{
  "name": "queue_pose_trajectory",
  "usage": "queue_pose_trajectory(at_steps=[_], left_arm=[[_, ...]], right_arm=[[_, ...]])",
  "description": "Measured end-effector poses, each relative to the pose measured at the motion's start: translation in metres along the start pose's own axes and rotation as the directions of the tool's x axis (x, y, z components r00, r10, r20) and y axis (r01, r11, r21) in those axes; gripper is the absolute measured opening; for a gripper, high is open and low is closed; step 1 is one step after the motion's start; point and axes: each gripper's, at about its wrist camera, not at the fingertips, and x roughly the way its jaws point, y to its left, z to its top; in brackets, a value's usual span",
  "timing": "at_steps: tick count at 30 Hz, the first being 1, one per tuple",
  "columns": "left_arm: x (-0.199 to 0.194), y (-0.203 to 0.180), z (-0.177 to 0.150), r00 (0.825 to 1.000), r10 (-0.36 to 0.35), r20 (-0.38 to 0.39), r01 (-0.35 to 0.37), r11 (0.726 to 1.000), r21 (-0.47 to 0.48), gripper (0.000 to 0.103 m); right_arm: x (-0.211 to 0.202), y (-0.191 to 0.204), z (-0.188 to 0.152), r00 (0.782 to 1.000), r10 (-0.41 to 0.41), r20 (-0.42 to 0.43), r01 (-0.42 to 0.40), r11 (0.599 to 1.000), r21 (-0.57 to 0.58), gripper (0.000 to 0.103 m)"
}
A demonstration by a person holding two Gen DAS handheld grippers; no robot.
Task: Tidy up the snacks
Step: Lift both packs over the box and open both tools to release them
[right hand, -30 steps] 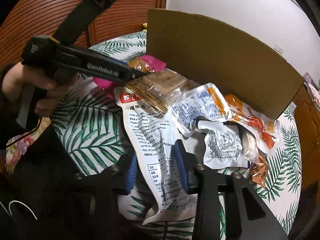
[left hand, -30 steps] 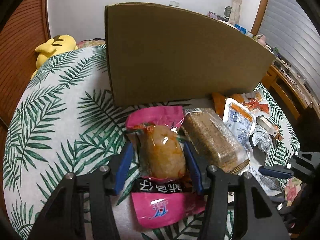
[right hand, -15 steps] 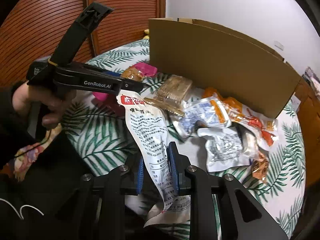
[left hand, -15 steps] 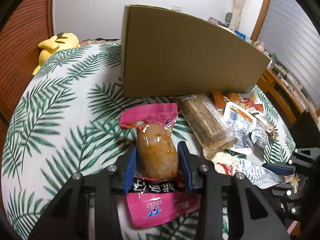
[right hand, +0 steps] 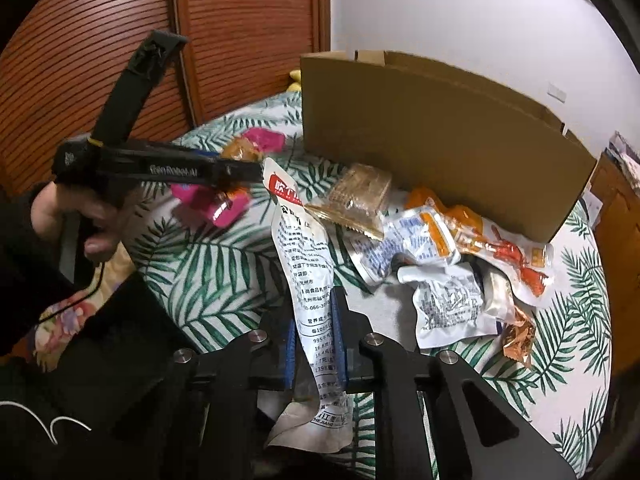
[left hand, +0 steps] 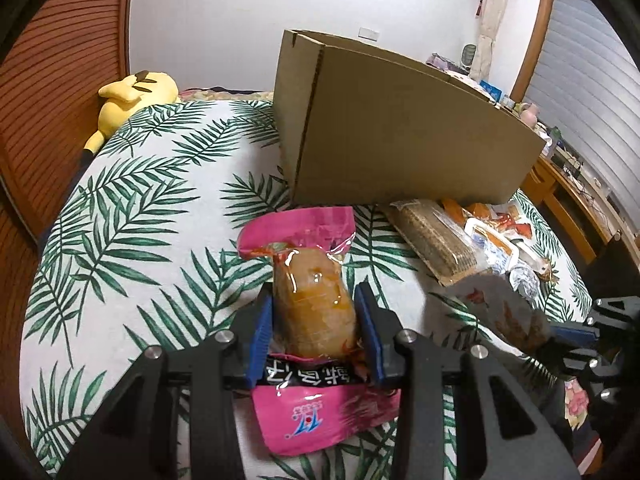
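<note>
1. Left gripper (left hand: pixel 315 330): blue pads clamped on the bulging middle of the pink snack pouch (left hand: pixel 310 308), lifted off the palm-leaf cloth (left hand: pixel 132 216). Grip at the thick part prob. keeps it from slipping.
2. Right gripper (right hand: pixel 313 340): fingers pinched together on the long white snack bag (right hand: pixel 306 276), which hangs limp thru them, held near its lower half.
3. Cardboard box (right hand: pixel 432 136) stands open-topped just behind the pile; likely destination for both.
4. Rest of snacks, i.e. brown cracker pack (right hand: pixel 354 196), orange and white pouches (right hand: pixel 420 236), lie loose beside the box wall, not yet sorted.
</note>
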Motion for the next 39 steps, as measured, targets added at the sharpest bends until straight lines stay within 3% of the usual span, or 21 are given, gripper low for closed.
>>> queue_pose_trajectory(at_steps=[14, 26, 39], left_arm=[[0.001, 0.0, -0.011, 1.0, -0.007, -0.002, 0.007, 1.0, -0.006, 0.038], [-0.03, -0.014, 0.004, 0.995, -0.037, 0.088, 0.035, 0.999, 0.014, 0.038], [-0.054, -0.026, 0.02, 0.985, -0.054, 0.164, 0.05, 0.998, 0.031, 0.038]], right_arm=[[-0.008, 0.004, 0.009, 0.999, 0.029, 0.044, -0.03, 0.999, 0.023, 0.013], [-0.03, 0.007, 0.025, 0.994, 0.03, 0.105, -0.03, 1.0, 0.003, 0.013], [-0.045, -0.02, 0.034, 0.989, -0.031, 0.143, 0.027, 0.999, 0.033, 0.013]])
